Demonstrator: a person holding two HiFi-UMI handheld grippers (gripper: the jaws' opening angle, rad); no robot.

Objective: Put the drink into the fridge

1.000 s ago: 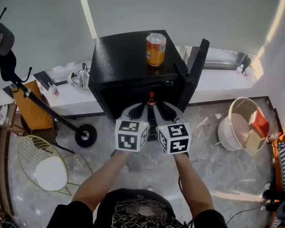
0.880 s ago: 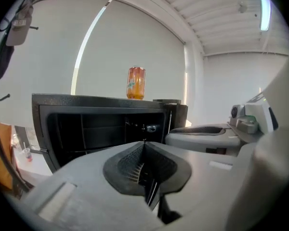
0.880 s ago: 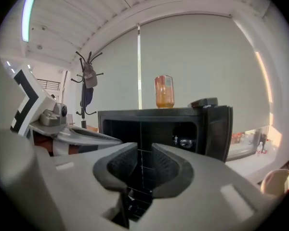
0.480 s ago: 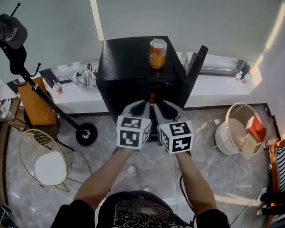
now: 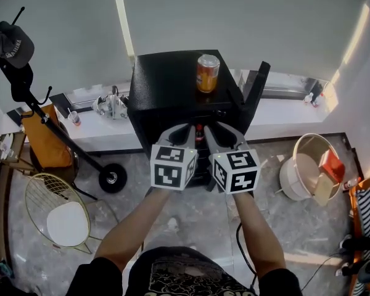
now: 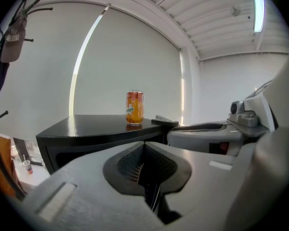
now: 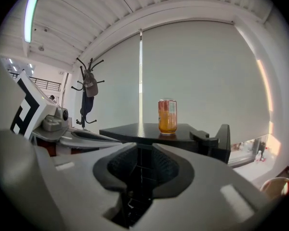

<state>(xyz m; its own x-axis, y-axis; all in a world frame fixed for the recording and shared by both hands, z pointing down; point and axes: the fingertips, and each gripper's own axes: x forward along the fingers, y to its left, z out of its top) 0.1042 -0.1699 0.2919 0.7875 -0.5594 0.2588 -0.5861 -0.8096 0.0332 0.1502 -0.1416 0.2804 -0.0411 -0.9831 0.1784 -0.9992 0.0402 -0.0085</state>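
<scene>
Orange drink can (image 5: 206,73) standing upright on top of black fridge (image 5: 163,88), right of centre, outside cabinet. Fridge door (image 5: 253,97) hanging open at right. You are holding both grippers side by side, low before fridge's open front, above grey stone floor (image 5: 191,217), well short of can. Left gripper (image 6: 144,148) jaws pressing together, nothing between them. Right gripper (image 7: 140,153) jaws standing slightly parted, pinching nothing; only dark fridge front showing through gap.
</scene>
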